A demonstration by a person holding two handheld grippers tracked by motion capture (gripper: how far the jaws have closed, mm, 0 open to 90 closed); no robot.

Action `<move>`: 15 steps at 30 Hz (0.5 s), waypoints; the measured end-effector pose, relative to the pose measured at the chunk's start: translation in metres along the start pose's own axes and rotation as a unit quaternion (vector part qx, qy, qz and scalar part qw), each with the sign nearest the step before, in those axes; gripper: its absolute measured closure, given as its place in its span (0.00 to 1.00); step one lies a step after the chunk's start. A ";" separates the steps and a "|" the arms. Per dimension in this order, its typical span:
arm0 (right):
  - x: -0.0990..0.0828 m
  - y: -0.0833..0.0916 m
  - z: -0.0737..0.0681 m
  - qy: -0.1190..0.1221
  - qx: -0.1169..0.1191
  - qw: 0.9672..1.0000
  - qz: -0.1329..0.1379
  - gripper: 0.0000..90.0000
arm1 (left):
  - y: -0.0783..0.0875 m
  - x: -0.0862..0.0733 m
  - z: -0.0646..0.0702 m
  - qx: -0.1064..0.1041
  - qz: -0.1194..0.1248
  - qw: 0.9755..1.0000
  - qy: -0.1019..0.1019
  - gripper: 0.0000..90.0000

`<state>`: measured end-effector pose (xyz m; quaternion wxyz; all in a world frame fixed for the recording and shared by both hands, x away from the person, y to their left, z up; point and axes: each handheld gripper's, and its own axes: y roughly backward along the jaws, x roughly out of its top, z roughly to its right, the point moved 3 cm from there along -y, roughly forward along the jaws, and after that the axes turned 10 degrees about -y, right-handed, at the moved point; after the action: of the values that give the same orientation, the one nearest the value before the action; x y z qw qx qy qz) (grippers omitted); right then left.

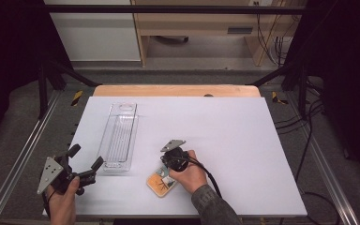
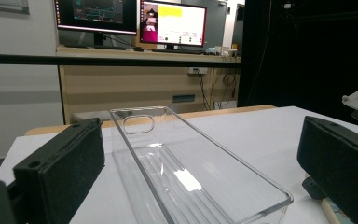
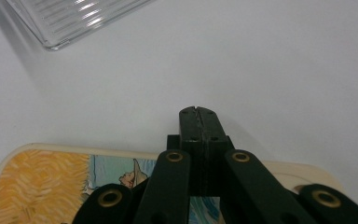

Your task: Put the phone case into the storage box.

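High view: the picture card (image 1: pixel 161 183) lies flat on the bench (image 1: pixel 243 140) directly under the right tool (image 1: pixel 165 165), jaws together and empty above its far edge. The left tool (image 1: pixel 85 164), jaws apart, faces the clear tray (image 1: pixel 119 136).

No legible text, label, brand or number: the two monitors (image 2: pixel 133 21) on the far desk show windows too small to read, and the coaster (image 3: pixel 42 179) carries a painted picture without lettering.
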<state>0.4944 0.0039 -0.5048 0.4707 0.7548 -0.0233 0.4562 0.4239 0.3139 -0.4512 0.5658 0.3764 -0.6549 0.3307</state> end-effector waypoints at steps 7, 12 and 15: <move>-0.001 0.002 0.000 -0.001 0.000 1.000 -0.002 1.00 | 0.000 0.000 0.000 0.000 0.000 1.000 0.000 0.00; -0.001 0.002 -0.001 -0.005 0.006 1.000 0.010 1.00 | 0.000 0.000 0.000 -0.001 0.001 1.000 0.000 0.00; 0.000 0.005 0.000 -0.008 0.003 0.999 0.031 1.00 | 0.000 0.000 0.000 0.000 0.000 1.000 0.000 0.00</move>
<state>0.4927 0.0011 -0.5013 0.4538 0.7586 -0.0491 0.4650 0.4240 0.3140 -0.4512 0.5657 0.3764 -0.6550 0.3306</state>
